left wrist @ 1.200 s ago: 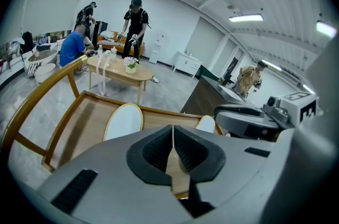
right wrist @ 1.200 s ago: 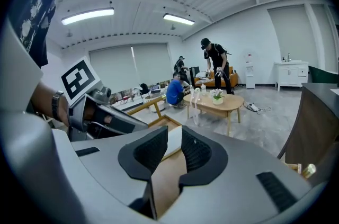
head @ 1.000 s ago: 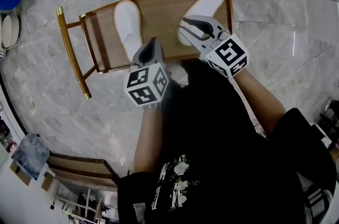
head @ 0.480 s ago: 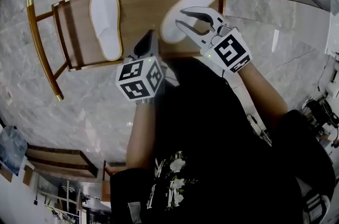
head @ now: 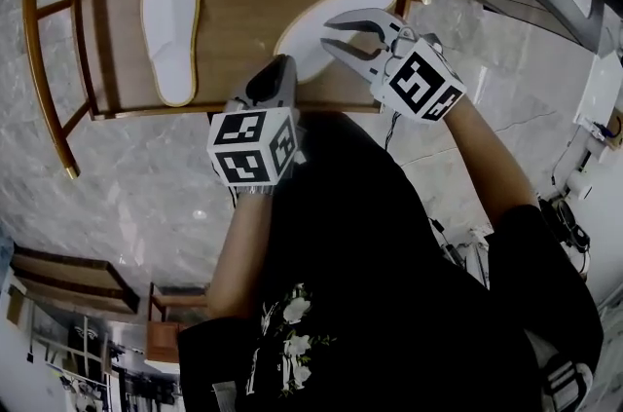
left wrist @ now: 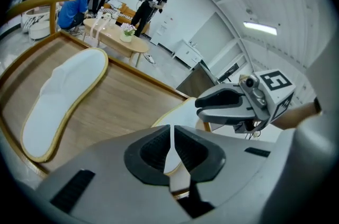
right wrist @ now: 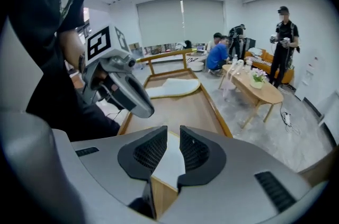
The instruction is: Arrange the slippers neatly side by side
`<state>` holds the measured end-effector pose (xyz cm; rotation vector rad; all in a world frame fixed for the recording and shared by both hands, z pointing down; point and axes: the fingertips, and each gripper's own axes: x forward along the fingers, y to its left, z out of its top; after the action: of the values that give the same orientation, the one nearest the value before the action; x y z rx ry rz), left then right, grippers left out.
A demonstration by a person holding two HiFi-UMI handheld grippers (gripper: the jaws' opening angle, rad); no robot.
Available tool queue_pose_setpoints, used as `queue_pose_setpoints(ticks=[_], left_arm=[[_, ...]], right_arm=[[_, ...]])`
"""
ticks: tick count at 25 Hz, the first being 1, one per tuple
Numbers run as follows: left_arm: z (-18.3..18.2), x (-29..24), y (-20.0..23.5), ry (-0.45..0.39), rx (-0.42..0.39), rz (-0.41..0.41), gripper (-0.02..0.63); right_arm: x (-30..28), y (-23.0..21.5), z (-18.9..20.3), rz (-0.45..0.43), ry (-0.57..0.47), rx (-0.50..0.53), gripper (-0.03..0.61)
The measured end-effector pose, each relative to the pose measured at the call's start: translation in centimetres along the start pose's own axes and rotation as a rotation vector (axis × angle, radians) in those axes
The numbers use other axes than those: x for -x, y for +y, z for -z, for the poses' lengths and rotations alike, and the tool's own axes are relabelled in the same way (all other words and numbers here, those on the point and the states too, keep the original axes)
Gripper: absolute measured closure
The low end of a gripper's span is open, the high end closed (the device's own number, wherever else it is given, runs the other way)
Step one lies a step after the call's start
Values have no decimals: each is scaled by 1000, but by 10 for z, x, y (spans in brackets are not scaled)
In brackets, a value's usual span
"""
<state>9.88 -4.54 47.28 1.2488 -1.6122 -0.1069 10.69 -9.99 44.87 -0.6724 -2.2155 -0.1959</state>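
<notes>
Two white slippers are seen on a wooden table (head: 243, 20), which has a raised rail (head: 47, 98) at its left end. The first slipper (head: 170, 30) is laid flat near the table's left end, with its length across the table top. The second slipper (head: 310, 32) is laid slantwise near the table's right end, one end reaching toward the far right corner and the other end close to the near edge. The two are kept well apart, with bare table top between them. The right claw (head: 327, 33) is held over the near end of the second slipper with its jaws spread. The slipper is seen between the jaws, but the pads are not pressed on it. The left claw (head: 275, 77) is held at the table's near edge, just beside that same end of the second slipper, with its jaws pressed together and nothing pinched. Both claws are pointed downward to the table top
</notes>
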Motion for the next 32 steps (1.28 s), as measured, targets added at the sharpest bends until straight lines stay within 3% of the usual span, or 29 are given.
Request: queue_pose_setpoints(ticks=[9, 12, 18, 22, 32], left_arm=[[27, -13, 0, 70, 18, 49, 601], [26, -11, 5, 70, 32, 38, 601], [30, -10, 11, 85, 48, 26, 601], [31, -9, 10, 83, 51, 29, 601], [23, 10, 15, 28, -5, -30, 601]], right_arm=[[-16, 0, 44, -131, 199, 190, 492], [-18, -9, 50, -154, 226, 201, 491], [-33, -2, 61, -282, 286, 173, 483], [-32, -1, 58, -278, 279, 160, 556], [-21, 5, 38, -192, 181, 57, 565]])
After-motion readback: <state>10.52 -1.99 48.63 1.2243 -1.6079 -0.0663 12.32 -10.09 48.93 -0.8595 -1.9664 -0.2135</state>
